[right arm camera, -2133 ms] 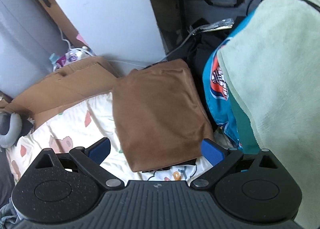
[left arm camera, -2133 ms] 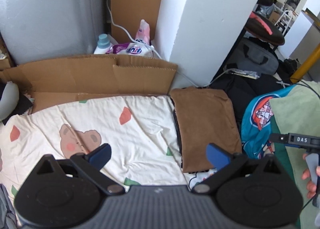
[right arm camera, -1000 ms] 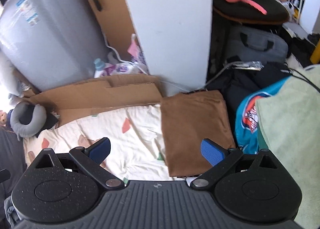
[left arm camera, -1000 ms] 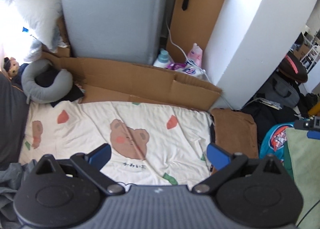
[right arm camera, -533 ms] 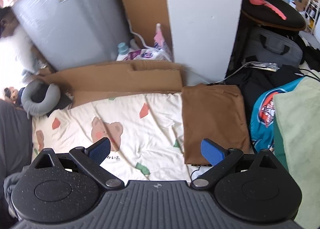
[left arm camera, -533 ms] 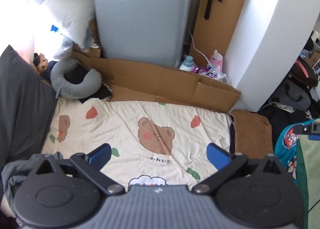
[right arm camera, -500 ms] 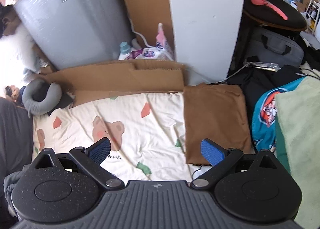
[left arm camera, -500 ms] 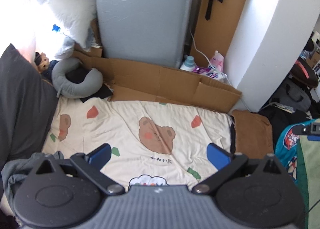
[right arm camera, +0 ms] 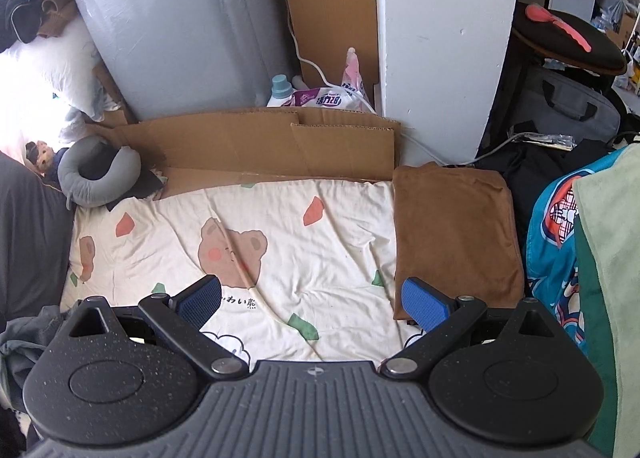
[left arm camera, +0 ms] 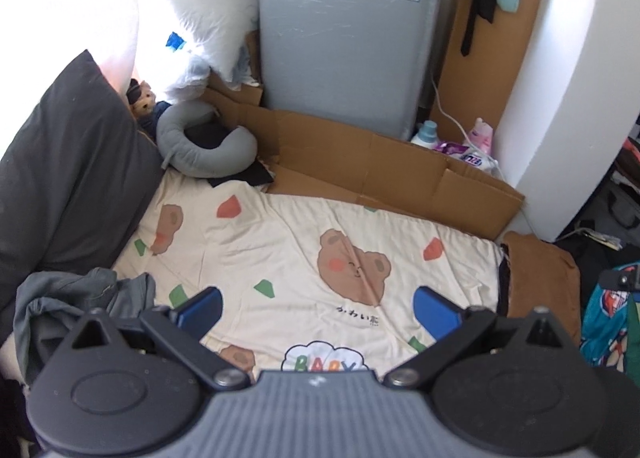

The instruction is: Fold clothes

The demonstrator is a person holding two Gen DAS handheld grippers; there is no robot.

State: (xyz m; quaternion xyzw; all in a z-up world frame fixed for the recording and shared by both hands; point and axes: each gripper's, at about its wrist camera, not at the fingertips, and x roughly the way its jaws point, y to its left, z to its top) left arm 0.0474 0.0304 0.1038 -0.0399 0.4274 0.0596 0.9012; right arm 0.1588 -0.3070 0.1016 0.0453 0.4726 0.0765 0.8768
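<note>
**Both tongs spread and empty above the bear-print sheet**

The left tongs (left arm camera: 318, 308) hang above the bed with their blue-padded fingers (left arm camera: 200, 310) spread wide and nothing between them, pointing forward over the cream bed sheet printed with brown bears and coloured patches (left arm camera: 280, 258). The right tongs (right arm camera: 312, 300) are likewise released and empty, held over the same sheet, their right pad just beside the near corner of the folded brown cloth garment (right arm camera: 454, 234).

That brown garment lies flat as a neat rectangle at the right edge of the sheet, touching it. A crumpled grey garment (left arm camera: 80, 298) sits in a loose heap at the near left corner of the sheet, beside the dark grey pillow (left arm camera: 68, 177). Further right, a pale green towel-like cloth (right arm camera: 612, 258) overlaps a teal printed fabric (right arm camera: 554, 234). Behind the sheet stands flattened brown cardboard (right arm camera: 260, 145), with a grey U-shaped neck pillow (left arm camera: 200, 153) at its left end.
</note>
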